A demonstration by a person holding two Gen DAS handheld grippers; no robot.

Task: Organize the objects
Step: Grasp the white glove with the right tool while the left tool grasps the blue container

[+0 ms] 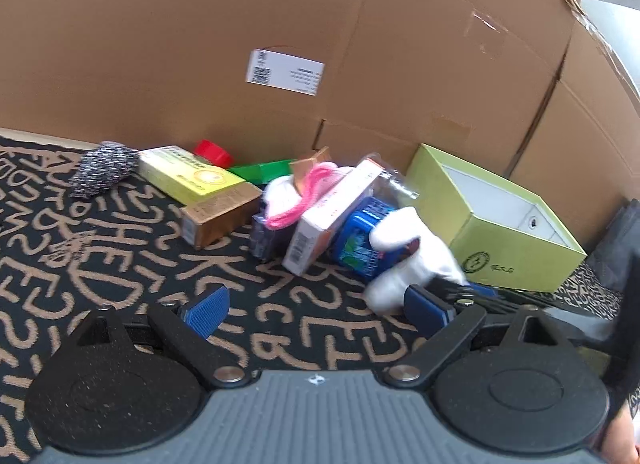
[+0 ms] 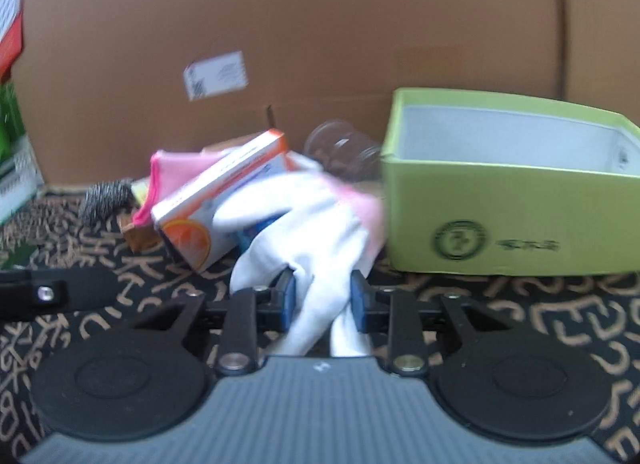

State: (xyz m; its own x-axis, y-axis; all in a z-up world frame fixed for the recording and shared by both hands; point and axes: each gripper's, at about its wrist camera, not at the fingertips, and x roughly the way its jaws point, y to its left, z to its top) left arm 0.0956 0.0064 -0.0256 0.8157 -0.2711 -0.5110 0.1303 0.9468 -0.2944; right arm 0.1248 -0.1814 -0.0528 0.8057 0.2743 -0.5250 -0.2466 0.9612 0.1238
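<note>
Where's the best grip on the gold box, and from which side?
Grip the gold box across its two long side faces, near the end facing the camera, coming from above. It lies flat on the rug with that end free, while its far end butts against the yellow box. The open left gripper looks closest; the right gripper holds a glove.
</note>
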